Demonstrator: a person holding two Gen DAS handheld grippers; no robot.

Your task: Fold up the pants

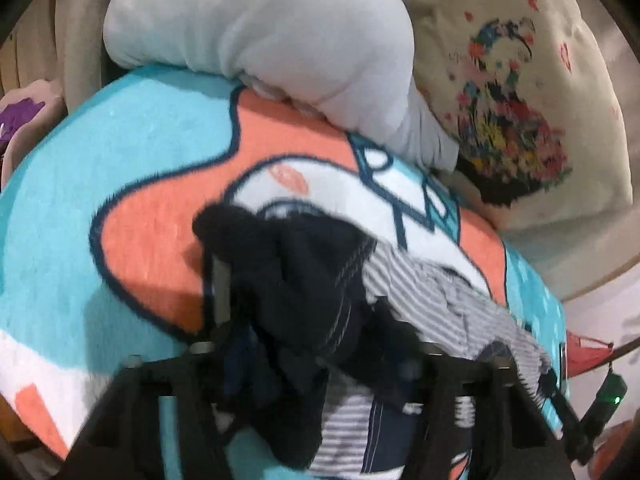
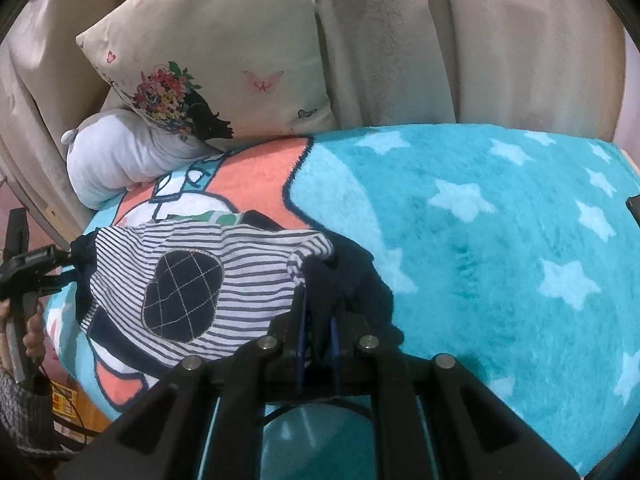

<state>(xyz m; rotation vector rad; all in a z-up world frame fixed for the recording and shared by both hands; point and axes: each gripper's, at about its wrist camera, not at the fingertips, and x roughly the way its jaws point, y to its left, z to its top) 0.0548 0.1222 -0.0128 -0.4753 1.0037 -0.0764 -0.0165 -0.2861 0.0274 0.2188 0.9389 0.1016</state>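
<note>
Small striped pants (image 2: 240,276) with a navy quilted knee patch (image 2: 182,296) and navy cuffs are held stretched just above a turquoise and coral blanket (image 2: 480,240). My right gripper (image 2: 318,300) is shut on navy fabric at the pants' right end. My left gripper (image 1: 292,288) is shut on bunched navy fabric (image 1: 296,264) at the other end, with striped cloth (image 1: 440,300) trailing right. It also shows at the left edge of the right wrist view (image 2: 60,260), gripping the pants' left end.
A white bolster pillow (image 1: 256,28) and a cream cushion with a flower print (image 1: 516,112) lie at the blanket's far end. Beige curtains (image 2: 440,40) hang behind. A person's hand (image 2: 34,332) holds the left gripper's handle.
</note>
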